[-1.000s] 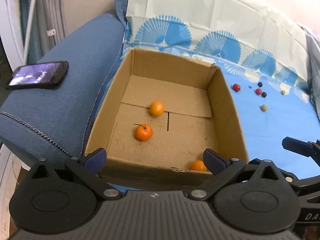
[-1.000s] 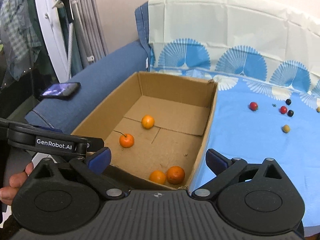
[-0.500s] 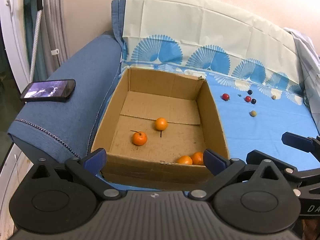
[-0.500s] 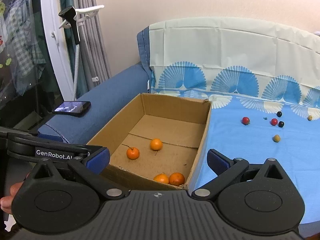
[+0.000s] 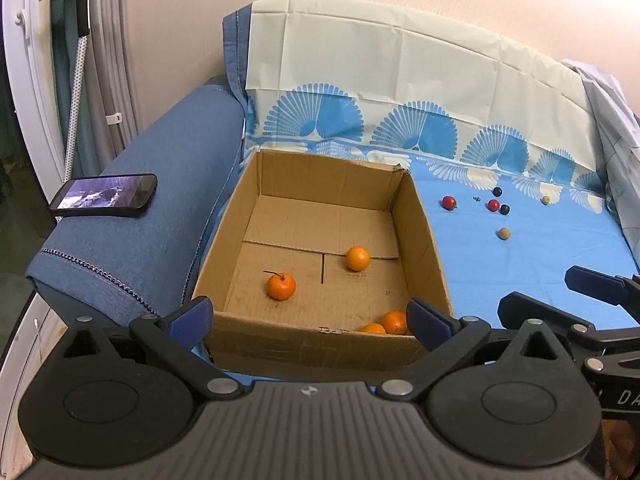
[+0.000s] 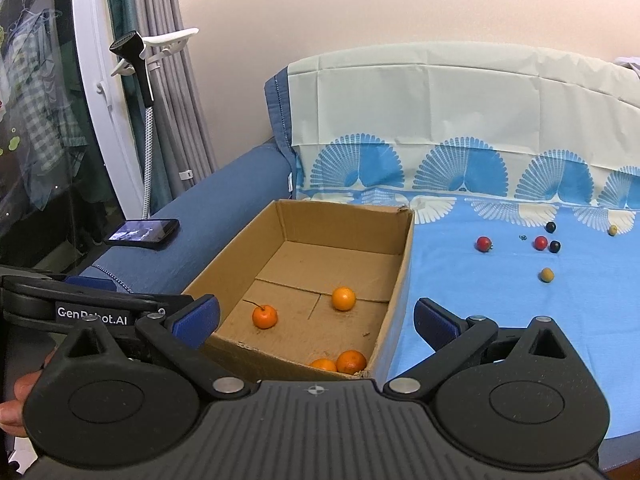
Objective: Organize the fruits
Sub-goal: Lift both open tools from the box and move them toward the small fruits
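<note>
An open cardboard box (image 5: 424, 232) (image 6: 396, 264) stands on a blue sheet. Inside lie several oranges: one with a stem (image 5: 281, 286) (image 6: 265, 317), one mid-floor (image 5: 357, 258) (image 6: 343, 298), and two in the near right corner (image 5: 394, 321) (image 6: 351, 361). Small red (image 5: 449, 202) (image 6: 483, 243), dark (image 5: 505, 209) (image 6: 554, 246) and yellow-green (image 5: 503, 233) (image 6: 546, 275) fruits lie on the sheet to the right. My left gripper (image 5: 308, 318) is open and empty before the box's near wall. My right gripper (image 6: 316, 318) is open and empty, beside the left one.
A phone (image 5: 105, 200) (image 6: 143, 233) lies on the blue sofa armrest (image 5: 160, 184) left of the box. The patterned sheet (image 5: 520, 264) covers the seat and backrest. A white stand and curtains (image 6: 152, 92) are at far left. A wall rises behind.
Both grippers have pulled back and up from the box, so it looks smaller and more of the wall shows. The oranges have not moved. Both grippers stay open.
</note>
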`<state>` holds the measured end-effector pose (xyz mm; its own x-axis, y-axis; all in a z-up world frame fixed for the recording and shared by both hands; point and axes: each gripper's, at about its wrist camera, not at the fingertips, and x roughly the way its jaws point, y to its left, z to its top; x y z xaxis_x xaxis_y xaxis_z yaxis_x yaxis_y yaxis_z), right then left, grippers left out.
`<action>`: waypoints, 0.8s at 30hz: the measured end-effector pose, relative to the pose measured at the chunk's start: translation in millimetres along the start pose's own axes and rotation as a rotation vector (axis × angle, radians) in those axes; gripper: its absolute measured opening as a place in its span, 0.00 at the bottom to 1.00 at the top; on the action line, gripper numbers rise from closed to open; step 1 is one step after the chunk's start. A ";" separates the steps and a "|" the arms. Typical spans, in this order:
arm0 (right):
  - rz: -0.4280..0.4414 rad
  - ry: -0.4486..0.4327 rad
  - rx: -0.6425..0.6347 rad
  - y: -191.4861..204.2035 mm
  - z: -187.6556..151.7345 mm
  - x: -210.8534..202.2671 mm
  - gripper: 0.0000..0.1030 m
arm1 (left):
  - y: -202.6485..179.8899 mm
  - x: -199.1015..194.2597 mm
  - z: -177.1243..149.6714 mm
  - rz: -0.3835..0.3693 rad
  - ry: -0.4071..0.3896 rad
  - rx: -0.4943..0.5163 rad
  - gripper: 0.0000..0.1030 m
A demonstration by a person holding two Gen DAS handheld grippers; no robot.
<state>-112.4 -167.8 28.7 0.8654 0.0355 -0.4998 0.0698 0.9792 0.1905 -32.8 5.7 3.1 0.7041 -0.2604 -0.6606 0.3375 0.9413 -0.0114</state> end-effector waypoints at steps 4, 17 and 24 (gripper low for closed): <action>0.000 0.000 0.000 -0.2 -0.2 0.1 0.99 | 1.4 1.5 2.5 -0.004 0.000 -0.001 1.00; -0.011 0.032 0.018 -11.2 2.7 14.9 0.99 | -5.3 19.5 16.1 -0.011 0.020 0.007 1.00; -0.025 0.050 0.047 -25.3 3.5 22.4 0.99 | -16.4 31.3 24.9 -0.028 0.028 0.024 1.00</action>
<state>-93.0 -192.5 15.6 0.8371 0.0223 -0.5465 0.1154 0.9695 0.2163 -0.7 -23.2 1.3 0.6763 -0.2799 -0.6814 0.3718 0.9282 -0.0122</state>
